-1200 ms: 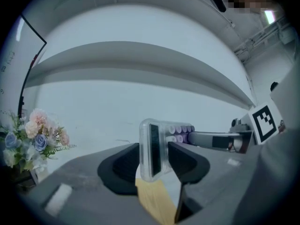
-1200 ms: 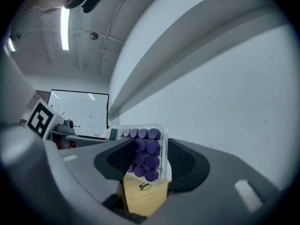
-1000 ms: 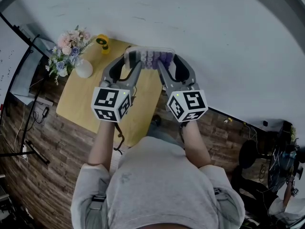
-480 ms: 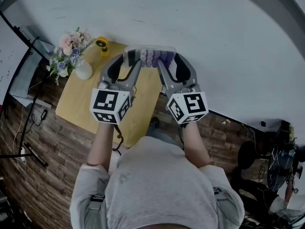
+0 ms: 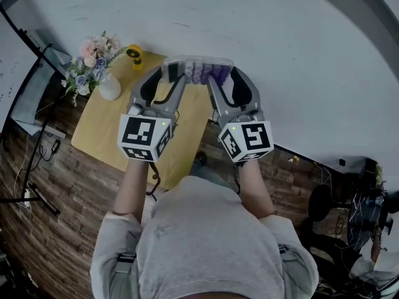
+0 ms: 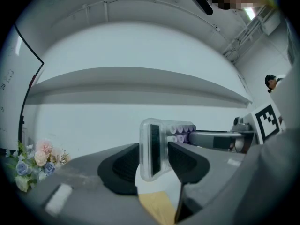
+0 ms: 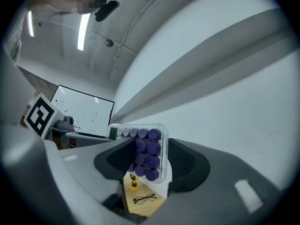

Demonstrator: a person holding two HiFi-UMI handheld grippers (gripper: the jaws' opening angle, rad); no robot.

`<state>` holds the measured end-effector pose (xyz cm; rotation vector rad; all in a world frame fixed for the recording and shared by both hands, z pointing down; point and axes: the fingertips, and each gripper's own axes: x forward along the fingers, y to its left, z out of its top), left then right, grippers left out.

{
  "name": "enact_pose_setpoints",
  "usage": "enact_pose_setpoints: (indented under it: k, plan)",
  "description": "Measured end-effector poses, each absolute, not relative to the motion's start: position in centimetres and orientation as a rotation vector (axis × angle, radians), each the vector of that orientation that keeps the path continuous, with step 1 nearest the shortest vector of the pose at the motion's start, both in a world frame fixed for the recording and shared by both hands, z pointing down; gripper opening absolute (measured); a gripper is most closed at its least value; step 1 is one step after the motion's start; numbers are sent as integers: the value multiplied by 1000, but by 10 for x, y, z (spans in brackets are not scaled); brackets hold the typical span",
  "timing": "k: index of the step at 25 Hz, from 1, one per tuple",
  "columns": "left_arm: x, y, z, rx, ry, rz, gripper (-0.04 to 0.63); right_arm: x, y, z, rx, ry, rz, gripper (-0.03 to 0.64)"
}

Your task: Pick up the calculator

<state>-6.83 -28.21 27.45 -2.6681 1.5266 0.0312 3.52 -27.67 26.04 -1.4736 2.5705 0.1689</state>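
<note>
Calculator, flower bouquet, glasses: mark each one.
calculator (image 7: 148,154), right gripper view, on its purple keys.
flower bouquet (image 5: 91,63), head view, middle of the blooms.
glasses (image 7: 144,198), right gripper view, on the bridge between the lenses.

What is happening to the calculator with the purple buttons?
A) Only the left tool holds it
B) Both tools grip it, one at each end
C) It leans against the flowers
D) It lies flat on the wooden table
B: the calculator sits clamped between the jaws of the left tool at one end and the right tool at the other, with the table well below it.
</note>
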Motion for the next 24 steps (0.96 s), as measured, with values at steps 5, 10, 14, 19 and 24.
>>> enact_pose_setpoints:
  k: [5,10,14,19,24]
  plan:
    - [-68,-279,269,-2655,1521,41,202,36,-274,255,-1467,2564,191,209]
    - [-67,-279,266,-2645,1516,46,202,37,-273,252,-1466,2558,205,209]
    - [-67,-279,264,-2643,1514,52,202,37,-273,249,-1467,2557,216,209]
    - [-66,-278,264,-2640,1514,48,202,37,-272,250,-1466,2556,217,209]
    - [-65,-278,264,-2638,1515,44,202,38,-272,250,-1466,2557,219,209]
